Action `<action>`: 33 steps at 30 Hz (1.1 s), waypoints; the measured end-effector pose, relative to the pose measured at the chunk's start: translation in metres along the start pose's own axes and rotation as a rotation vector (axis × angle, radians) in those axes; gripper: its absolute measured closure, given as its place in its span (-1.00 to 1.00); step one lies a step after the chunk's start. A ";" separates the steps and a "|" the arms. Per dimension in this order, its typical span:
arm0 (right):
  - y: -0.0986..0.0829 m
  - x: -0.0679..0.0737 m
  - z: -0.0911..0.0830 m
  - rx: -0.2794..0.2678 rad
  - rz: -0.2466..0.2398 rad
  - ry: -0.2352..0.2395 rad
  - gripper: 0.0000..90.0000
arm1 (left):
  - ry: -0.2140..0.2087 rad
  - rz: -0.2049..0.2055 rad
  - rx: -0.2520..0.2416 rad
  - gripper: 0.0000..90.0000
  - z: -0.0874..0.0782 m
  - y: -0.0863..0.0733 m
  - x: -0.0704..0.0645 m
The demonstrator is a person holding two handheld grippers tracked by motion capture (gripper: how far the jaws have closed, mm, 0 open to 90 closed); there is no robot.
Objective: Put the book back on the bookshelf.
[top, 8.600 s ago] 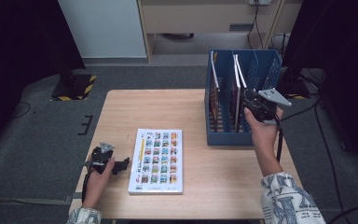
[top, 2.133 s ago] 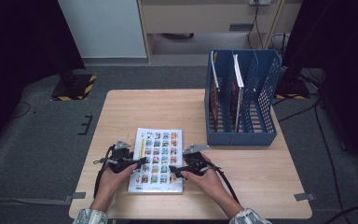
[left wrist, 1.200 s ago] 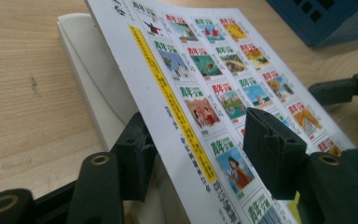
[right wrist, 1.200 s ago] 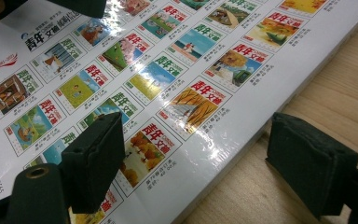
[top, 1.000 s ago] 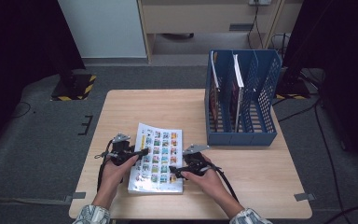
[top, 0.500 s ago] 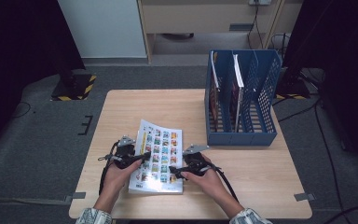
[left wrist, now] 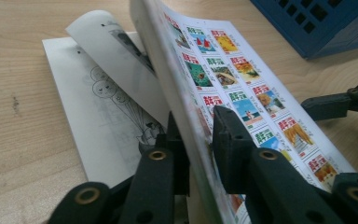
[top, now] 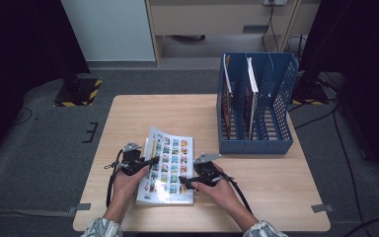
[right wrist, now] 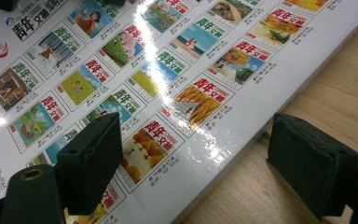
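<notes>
Magazine (left wrist: 242, 93) between left gripper (left wrist: 200, 140) jaws (tilted)

Overhead light falls evenly on the pale table (top: 256, 177), while the surrounding room sinks into darkness. White glare streaks the magazine (right wrist: 168, 79) cover. Close-up jaws blur softly in both gripper views.

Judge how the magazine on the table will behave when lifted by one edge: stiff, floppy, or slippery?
Probably floppy: the magazine curves where the left gripper pinches it, inner pages fanning loose. Its glossy, glaring cover may slip.
</notes>
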State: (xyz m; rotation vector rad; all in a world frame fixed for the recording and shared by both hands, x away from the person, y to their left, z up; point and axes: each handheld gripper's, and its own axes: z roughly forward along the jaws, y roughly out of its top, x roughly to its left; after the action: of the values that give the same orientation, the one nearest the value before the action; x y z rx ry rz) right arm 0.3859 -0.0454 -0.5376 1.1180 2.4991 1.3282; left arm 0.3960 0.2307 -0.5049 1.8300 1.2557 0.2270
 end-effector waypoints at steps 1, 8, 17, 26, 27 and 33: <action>0.000 0.000 0.000 0.000 0.000 0.000 -0.61 | -0.004 -0.007 -0.010 0.74 -0.001 0.000 -0.001; 0.000 0.000 0.001 -0.002 -0.005 -0.001 -0.62 | -0.016 0.046 -0.061 0.86 -0.009 0.004 -0.012; 0.001 0.000 0.000 0.015 0.005 0.012 -0.68 | -0.002 0.133 -0.106 0.89 -0.016 0.010 -0.026; 0.006 -0.003 -0.002 0.021 0.002 0.047 -0.77 | 0.010 0.204 -0.158 0.90 -0.029 0.015 -0.040; 0.006 -0.002 -0.003 0.020 0.006 0.052 -0.77 | 0.007 0.203 -0.163 0.90 -0.030 0.015 -0.040; 0.005 -0.002 -0.002 0.024 0.007 0.097 -0.83 | -0.015 0.184 -0.191 0.90 -0.036 0.015 -0.042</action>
State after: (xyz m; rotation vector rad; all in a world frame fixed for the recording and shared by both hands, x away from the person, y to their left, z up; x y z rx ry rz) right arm 0.3893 -0.0457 -0.5331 1.0936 2.5879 1.3909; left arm 0.3648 0.2145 -0.4591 1.7770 1.0182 0.4192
